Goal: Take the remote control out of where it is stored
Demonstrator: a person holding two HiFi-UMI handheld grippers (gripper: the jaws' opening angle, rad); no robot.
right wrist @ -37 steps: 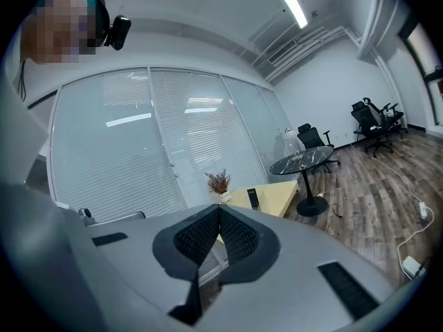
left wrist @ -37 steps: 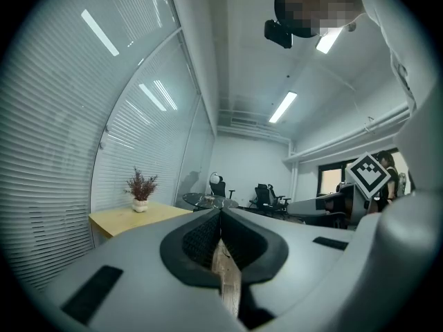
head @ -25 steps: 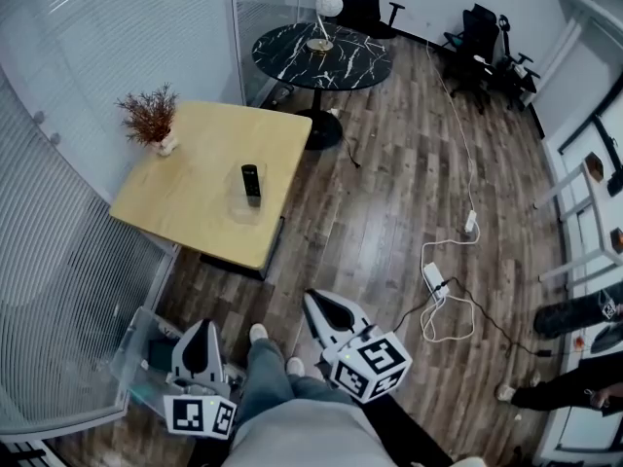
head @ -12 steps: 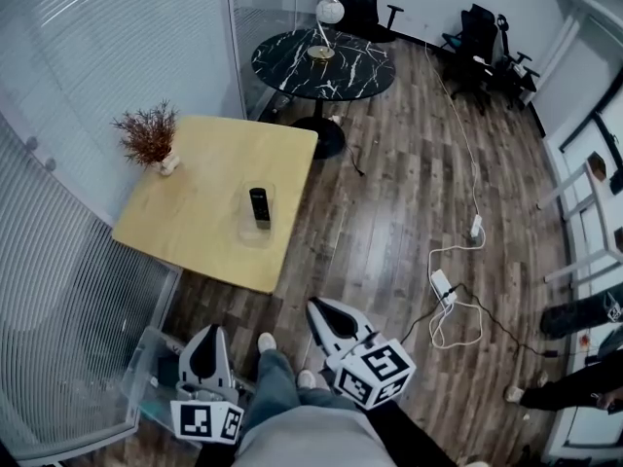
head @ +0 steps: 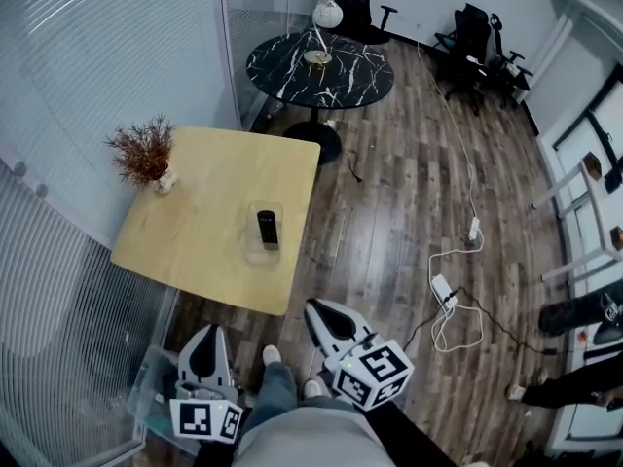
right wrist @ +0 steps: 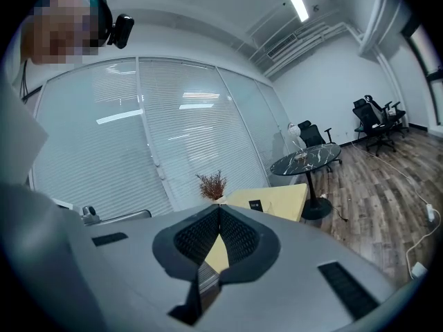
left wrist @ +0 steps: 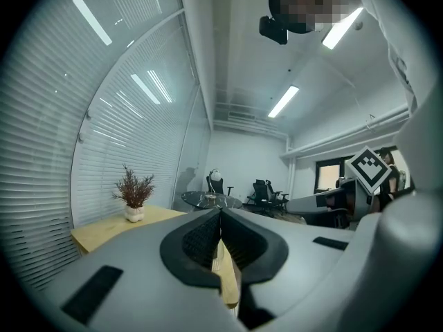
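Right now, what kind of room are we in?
Most likely an office, maybe a meeting room. There are black swivel chairs by the far wall, a round black marble table, and a glass wall with blinds.

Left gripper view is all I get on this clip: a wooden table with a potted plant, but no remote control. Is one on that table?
Observer: Yes. The head view shows a black remote control lying in a clear container on the wooden table, near its right edge in that view.
Operator: Is the right gripper carrying anything?
Observer: No. In the right gripper view, the right gripper is shut with nothing between its fingers.
Operator: Has either gripper reached the table?
Observer: No. In the head view the left gripper and the right one hang beside the person's legs, with wood floor between them and the table.
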